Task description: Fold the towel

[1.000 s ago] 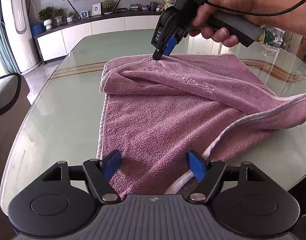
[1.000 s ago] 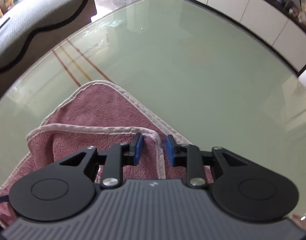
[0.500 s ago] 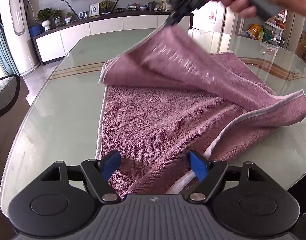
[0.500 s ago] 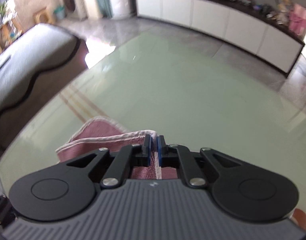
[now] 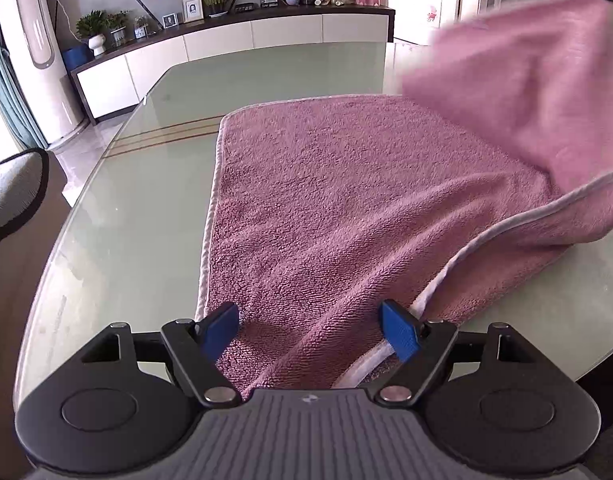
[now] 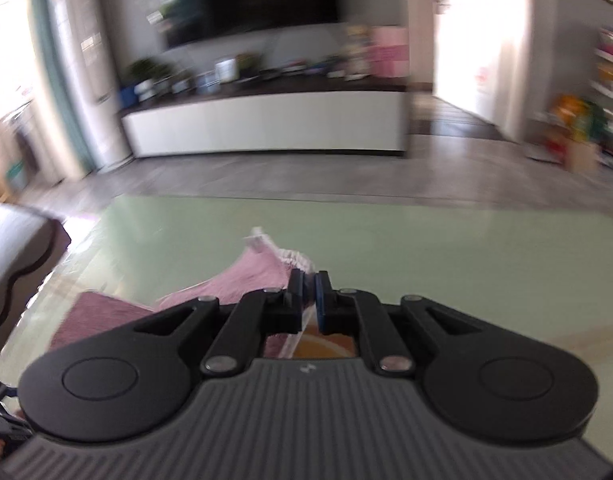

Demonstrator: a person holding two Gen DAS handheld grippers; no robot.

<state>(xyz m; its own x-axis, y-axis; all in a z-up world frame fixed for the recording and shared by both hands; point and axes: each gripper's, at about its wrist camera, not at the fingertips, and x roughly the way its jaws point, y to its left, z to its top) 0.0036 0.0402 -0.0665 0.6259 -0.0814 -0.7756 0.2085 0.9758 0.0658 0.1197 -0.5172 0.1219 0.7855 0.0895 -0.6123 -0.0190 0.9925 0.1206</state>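
Note:
A pink towel [image 5: 346,208] with a pale hem lies spread on the glass table [image 5: 138,208]. Its right part is lifted off the table into a blurred flap at the upper right of the left wrist view. My right gripper [image 6: 309,280] is shut on a hemmed corner of the towel [image 6: 262,268], held up above the table. My left gripper [image 5: 312,332] stands open low over the towel's near edge, a raised fold running between its blue pads [image 5: 220,330] without being pinched.
A sofa arm [image 5: 10,184] stands left of the table. A white cabinet [image 5: 234,46] with plants and frames lines the far wall under a dark screen. The table's near right edge [image 5: 578,360] curves close to the left gripper.
My right gripper closed on the towel's far corner, then swung it up and to the right, unfolding the top layer. The left gripper stayed put, open.

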